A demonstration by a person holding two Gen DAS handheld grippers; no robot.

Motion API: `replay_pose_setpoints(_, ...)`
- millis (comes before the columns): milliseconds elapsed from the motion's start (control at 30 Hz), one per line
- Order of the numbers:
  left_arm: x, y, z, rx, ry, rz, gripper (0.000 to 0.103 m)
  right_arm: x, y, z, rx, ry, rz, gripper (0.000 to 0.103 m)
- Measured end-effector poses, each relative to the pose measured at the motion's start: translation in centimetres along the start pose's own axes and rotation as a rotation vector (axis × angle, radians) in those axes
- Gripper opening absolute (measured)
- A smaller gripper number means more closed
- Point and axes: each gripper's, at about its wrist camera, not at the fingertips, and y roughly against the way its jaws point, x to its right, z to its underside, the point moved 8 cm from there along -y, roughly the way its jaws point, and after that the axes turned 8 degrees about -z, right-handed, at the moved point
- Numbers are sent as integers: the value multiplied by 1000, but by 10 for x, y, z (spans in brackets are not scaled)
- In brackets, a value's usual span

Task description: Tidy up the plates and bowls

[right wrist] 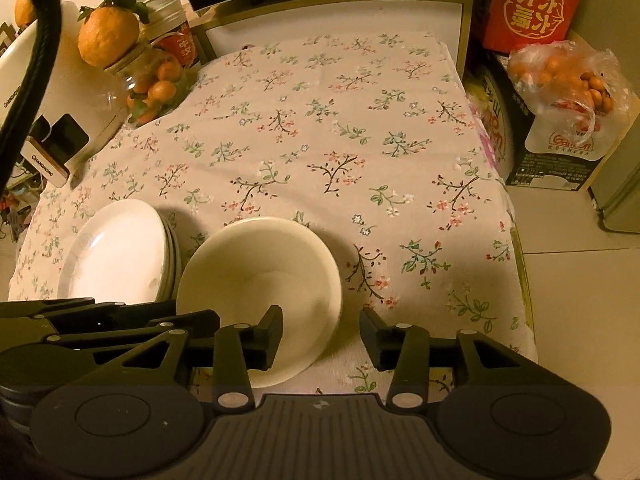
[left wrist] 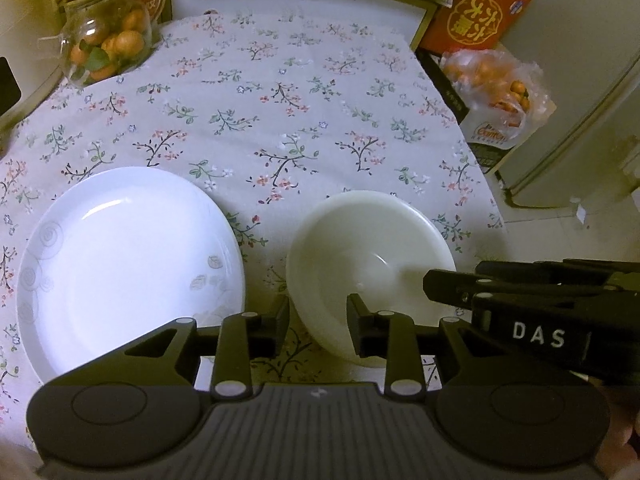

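Observation:
A cream bowl (left wrist: 372, 248) (right wrist: 256, 276) sits on the flowered tablecloth near the front edge. To its left lies a stack of white plates (left wrist: 128, 256) (right wrist: 112, 256) with a faint grey rose pattern. My left gripper (left wrist: 318, 320) is open and straddles the bowl's near-left rim, one finger outside and one inside, with a gap around the wall. My right gripper (right wrist: 320, 330) is open across the bowl's right rim: its left finger is in the bowl and its right finger stands clear over the cloth. Each gripper shows in the other's view.
A glass jar of small oranges (left wrist: 108, 44) (right wrist: 156, 84) with a big citrus on top stands at the back left by a white appliance (right wrist: 60, 112). Off the table's right edge are a red box (right wrist: 532, 0) and a bag of oranges (right wrist: 568, 80).

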Motion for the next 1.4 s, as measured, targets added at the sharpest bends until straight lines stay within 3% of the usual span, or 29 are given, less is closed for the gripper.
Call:
replay_pose_setpoints(133,0,0,0,0,14,17,29,3,4,-3,24,-10,3,56)
replay_pose_setpoints(633,-5,-4,-8,2,65,62,24,12,-1,-6,11,-82,-39,56)
replay_pose_setpoints(1133,-7,-16,-12,-2,41,36,35,19,-18,0,-34,-173,-87,56)
replay_pose_setpoints(1400,-4,-25,-12,3,15,17,34,21,-25,0,-37,-182,-59,56)
